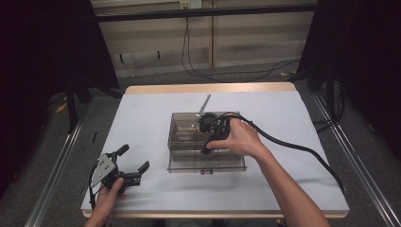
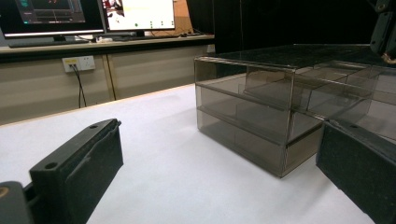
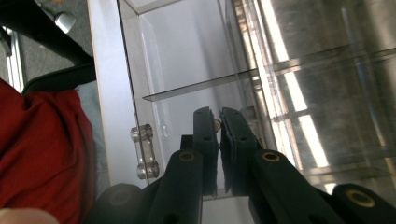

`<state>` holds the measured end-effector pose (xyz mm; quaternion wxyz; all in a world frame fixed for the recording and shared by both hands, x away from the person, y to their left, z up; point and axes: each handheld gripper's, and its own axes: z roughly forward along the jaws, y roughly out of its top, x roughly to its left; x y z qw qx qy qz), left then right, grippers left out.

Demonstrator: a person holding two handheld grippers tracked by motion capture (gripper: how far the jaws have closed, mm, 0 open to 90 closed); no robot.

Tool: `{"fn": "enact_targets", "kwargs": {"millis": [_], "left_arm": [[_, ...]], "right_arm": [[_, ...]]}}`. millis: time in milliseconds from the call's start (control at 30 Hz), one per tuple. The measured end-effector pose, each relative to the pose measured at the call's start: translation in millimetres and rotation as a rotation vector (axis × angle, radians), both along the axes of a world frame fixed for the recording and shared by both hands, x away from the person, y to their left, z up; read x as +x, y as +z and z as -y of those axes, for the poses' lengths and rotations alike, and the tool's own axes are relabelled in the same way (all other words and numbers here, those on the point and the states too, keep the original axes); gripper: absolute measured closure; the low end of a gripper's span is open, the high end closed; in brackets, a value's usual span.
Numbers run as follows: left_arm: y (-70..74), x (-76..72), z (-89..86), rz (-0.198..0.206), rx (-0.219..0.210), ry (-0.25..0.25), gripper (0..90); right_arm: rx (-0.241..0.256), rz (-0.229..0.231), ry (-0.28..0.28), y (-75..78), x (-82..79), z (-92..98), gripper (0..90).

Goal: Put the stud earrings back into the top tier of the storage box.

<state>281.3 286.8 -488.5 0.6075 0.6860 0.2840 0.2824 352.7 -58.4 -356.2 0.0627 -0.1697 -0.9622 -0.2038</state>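
Fingers, left gripper [image 1: 134, 163]: we hold them spread wide, nothing between, resting on the white table cover [image 1: 142, 118] at the near left.
Fingers, right gripper [image 3: 219, 122]: pressed nearly together; we judge they pinch something small at the box's lid edge, but cannot tell what.
Box: smoky clear plastic organizer box [image 1: 204, 142] with divided compartments sits at the table's centre, right of the left gripper; its clear hinge [image 3: 144, 151] shows at one edge.
Doing it well: we would keep the pinch firm and lift slowly, steadying the box if it slides.
Writing: none we can read; far monitors [image 2: 88, 16] are too blurred.
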Motion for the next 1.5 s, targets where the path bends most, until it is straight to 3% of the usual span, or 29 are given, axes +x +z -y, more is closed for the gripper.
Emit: {"fn": "enact_targets", "kwargs": {"millis": [167,433,467,700,900,1300,1500], "left_arm": [[0.0,0.0,0.1,0.002,0.001,0.003,0.7],[0.1,-0.1,0.0,0.005,0.01,0.003,0.7],[-0.1,-0.2,0.8,0.002,-0.004,0.004,0.7],[-0.1,-0.2,0.7,0.003,-0.003,0.003,0.7],[0.0,0.0,0.3,0.003,0.002,0.003,0.7],[0.1,-0.1,0.0,0.005,0.009,0.002,0.7],[0.1,-0.1,0.0,0.005,0.009,0.003,0.7]], "right_arm": [[-0.05,-0.023,-0.02,-5.2,1.4,-7.8,85.3],[-0.123,-0.06,0.002,-16.9,2.9,-16.5,85.2],[-0.14,-0.063,0.009,-18.4,3.3,-17.8,85.1],[-0.163,-0.063,0.005,-22.2,4.0,-19.6,84.9],[-0.143,-0.058,0.01,-22.0,4.3,-19.2,83.5],[-0.075,-0.046,-0.04,-13.0,0.1,-10.4,77.8],[0.042,-0.019,-0.036,-7.6,-6.1,8.3,73.6]]}}
